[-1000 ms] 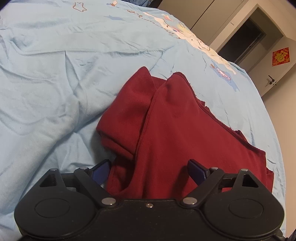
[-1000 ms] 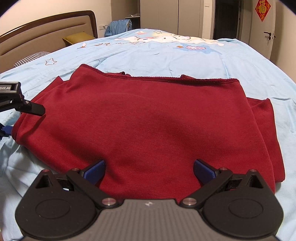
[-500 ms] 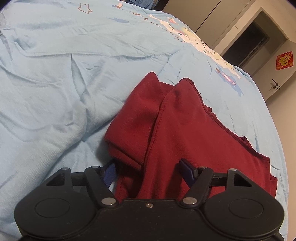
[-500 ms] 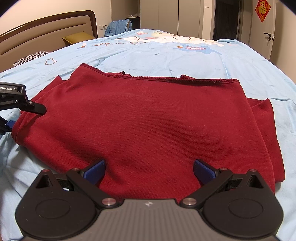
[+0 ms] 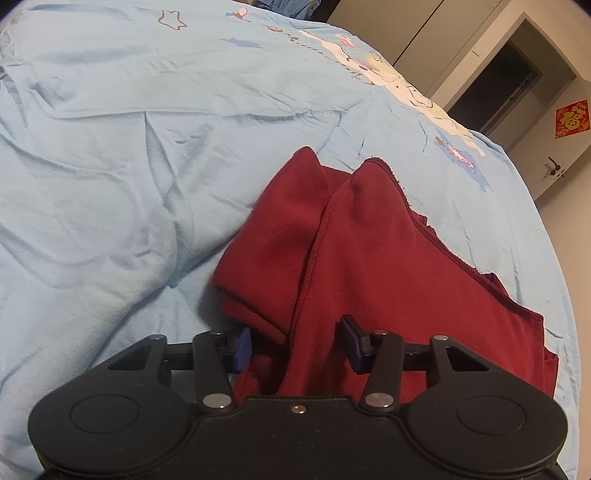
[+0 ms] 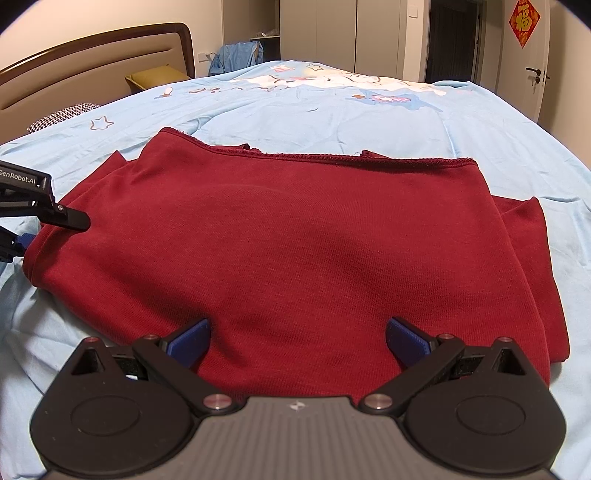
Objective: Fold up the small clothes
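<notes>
Jaws wide open on my right gripper, left gripper half-open straddling the red top, which looks folded partway, more folds left I'd guess.

"GenRobot.AI", first letter cropped: white lettering on left claw body. "福": gold character on red diamond sign, hung on door.

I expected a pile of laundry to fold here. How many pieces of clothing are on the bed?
1: a dark red garment spread on the light blue bedspread, in front of both grippers. It is already folded over, so anything tucked beneath it would be hidden.
</notes>
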`<state>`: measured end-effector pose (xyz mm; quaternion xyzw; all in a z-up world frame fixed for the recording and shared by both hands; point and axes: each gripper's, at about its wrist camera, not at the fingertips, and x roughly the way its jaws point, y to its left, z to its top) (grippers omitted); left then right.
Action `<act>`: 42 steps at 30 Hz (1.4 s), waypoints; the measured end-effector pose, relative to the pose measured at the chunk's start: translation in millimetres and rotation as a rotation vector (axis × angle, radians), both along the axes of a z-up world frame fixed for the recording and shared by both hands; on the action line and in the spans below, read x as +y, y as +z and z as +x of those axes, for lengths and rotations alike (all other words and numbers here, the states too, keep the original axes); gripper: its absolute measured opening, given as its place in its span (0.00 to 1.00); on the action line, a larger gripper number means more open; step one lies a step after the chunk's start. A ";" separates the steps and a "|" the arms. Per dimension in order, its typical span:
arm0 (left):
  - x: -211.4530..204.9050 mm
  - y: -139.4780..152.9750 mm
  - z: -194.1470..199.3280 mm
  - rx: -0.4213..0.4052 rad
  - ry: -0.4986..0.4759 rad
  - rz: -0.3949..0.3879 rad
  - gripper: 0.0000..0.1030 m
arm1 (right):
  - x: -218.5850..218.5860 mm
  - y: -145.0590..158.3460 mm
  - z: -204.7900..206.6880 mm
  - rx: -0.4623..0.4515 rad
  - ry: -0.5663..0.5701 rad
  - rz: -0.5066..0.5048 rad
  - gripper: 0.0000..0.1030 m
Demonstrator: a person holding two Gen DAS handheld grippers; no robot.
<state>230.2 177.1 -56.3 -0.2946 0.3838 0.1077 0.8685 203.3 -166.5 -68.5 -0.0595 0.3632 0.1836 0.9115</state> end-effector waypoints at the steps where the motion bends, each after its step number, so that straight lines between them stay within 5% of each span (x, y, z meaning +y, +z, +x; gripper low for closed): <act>1: -0.3 0.2 0.4 0.000 0.000 -0.004 0.43 | 0.0 0.0 0.0 0.000 0.000 0.000 1.00; 9: -7.3 5.6 3.1 -0.011 -0.016 0.015 0.20 | -0.2 0.9 0.6 0.001 0.001 -0.002 1.00; 14: -12.7 12.7 0.6 -0.039 -0.035 0.048 0.16 | 0.9 3.1 0.7 0.007 0.004 -0.009 1.00; 25: -49.6 52.7 -0.3 -0.126 -0.168 0.253 0.14 | -24.3 20.4 -6.6 -0.009 0.002 0.078 1.00; 35: -169.7 104.2 20.1 -0.264 -0.497 0.418 0.13 | -98.9 46.1 -38.7 -0.115 -0.095 0.027 1.00; 42: -264.7 82.1 22.6 -0.247 -0.764 0.413 0.13 | -167.0 42.3 -57.4 -0.110 -0.269 -0.029 1.00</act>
